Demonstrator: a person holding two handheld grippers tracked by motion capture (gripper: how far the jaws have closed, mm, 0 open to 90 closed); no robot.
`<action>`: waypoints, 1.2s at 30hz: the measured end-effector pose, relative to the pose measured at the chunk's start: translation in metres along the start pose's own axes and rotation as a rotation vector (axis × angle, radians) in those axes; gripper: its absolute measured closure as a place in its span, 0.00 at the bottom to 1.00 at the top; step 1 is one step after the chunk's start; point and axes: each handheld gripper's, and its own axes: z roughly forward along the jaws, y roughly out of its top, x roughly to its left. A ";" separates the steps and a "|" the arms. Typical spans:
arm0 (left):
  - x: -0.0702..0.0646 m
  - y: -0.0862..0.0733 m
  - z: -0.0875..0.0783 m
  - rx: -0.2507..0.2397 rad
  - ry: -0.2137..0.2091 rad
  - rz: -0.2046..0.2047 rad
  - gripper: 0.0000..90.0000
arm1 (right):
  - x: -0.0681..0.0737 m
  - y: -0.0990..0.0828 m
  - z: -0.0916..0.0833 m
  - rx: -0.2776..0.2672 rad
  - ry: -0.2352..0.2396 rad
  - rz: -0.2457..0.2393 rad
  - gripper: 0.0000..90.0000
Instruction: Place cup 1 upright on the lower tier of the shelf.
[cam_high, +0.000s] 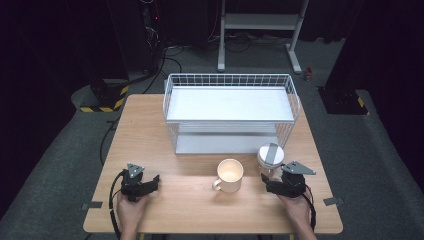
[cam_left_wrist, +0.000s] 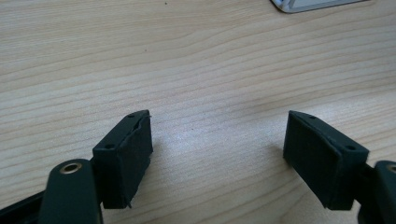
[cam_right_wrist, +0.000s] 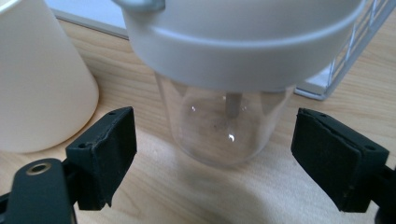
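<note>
1. Right gripper view: right gripper (cam_right_wrist: 212, 158) jaws wide, straddling clear jar (cam_right_wrist: 224, 126) without contact, lined up to grasp.
2. Jar stands beside mug (cam_high: 229, 175), before basket (cam_high: 230, 112).
3. Left gripper (cam_left_wrist: 219, 154) open, idle on table (cam_left_wrist: 140, 56).

No readable text, label, brand or number is showing anywhere. The cream mug (cam_high: 229, 175) and the clear jar (cam_high: 270, 159) with its white lid are carrying no print; the grey strip across that lid is blank. The white wire basket (cam_high: 231, 111) is bearing no tag. Only sign: yellow-and-black hazard striping is running along a floor block (cam_high: 102, 98) at the upper left of the high view, with another striped patch (cam_high: 361, 102) at the right.
</note>
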 end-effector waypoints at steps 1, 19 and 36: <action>0.000 0.000 0.000 0.000 0.000 0.000 0.27 | 0.000 0.001 0.001 0.000 -0.003 0.001 0.15; 0.000 0.000 0.000 0.000 0.000 0.000 0.27 | 0.000 0.018 0.019 -0.043 -0.034 0.014 0.17; 0.000 0.000 0.000 0.000 0.001 0.000 0.27 | 0.000 0.017 0.022 -0.074 -0.035 -0.003 0.20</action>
